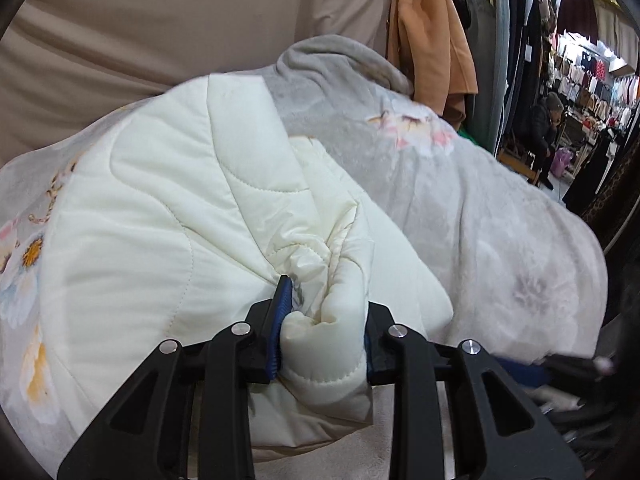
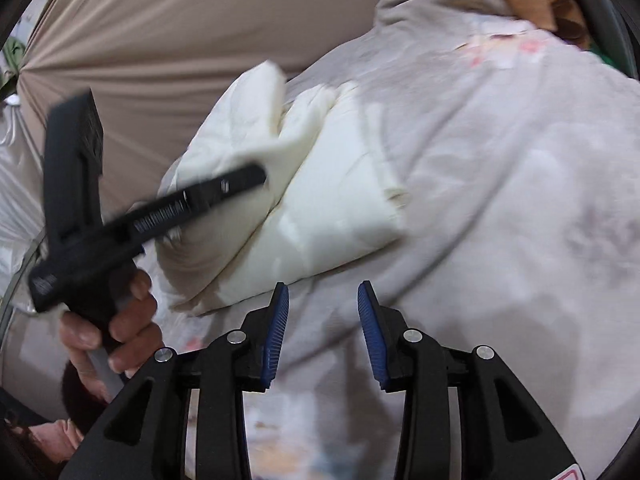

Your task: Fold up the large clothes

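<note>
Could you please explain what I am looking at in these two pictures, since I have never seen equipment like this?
There is no robot here: a person holds a hand-operated claw in each hand, and each claw carries a wide-angle camera looking forward along its two fingers. That is why black arms with blue pads fill the bottom of both pictures.

The left wrist picture shows the left claw shut on a bunched fold of a cream quilted jacket. The jacket lies on a grey flowered blanket, with a beige cloth backdrop behind and clothes racks to the right.

The right wrist picture shows the right claw open and holding nothing, above the same blanket. It also sees the other claw from the side, with the person's left hand around its handle.

The task is folding the jacket.
</note>
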`<action>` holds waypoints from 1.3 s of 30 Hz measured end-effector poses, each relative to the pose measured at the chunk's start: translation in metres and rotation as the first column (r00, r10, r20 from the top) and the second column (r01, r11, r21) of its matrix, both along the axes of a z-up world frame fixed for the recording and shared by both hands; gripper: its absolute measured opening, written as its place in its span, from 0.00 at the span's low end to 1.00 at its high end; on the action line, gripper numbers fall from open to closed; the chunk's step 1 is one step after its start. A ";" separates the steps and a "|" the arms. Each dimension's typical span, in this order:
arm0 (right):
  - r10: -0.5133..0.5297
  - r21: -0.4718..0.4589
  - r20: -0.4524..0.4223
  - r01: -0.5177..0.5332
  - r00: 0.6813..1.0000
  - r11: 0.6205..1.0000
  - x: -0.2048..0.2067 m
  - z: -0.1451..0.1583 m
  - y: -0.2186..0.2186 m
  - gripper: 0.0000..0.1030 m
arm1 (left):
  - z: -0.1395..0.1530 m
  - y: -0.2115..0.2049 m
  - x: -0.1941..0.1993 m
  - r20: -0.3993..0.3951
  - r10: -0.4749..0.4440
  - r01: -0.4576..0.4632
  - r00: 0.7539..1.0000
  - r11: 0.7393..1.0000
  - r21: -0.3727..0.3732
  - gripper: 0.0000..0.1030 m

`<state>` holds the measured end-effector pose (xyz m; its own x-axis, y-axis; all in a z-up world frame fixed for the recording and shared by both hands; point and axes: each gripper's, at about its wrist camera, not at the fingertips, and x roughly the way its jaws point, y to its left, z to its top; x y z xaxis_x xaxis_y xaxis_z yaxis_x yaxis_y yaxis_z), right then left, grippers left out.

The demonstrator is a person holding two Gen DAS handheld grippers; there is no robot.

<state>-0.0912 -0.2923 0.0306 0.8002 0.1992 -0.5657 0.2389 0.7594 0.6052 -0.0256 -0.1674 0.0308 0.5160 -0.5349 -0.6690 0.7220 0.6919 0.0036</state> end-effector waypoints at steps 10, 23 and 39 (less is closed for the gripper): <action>0.031 -0.117 0.107 -0.018 0.994 0.993 0.016 0.065 -0.007 0.66 | 0.032 0.040 -0.044 0.117 0.015 -0.003 0.993 0.995 -0.095 0.74; 0.161 0.132 0.118 -0.176 0.980 0.975 0.093 0.075 0.009 0.83 | 0.012 0.142 -0.034 0.122 0.263 -0.265 0.957 0.964 -0.001 0.84; 0.069 0.108 0.082 -0.077 0.994 0.991 0.093 0.023 -0.049 0.27 | -0.022 0.130 0.001 0.019 0.321 -0.321 0.947 0.946 0.037 0.79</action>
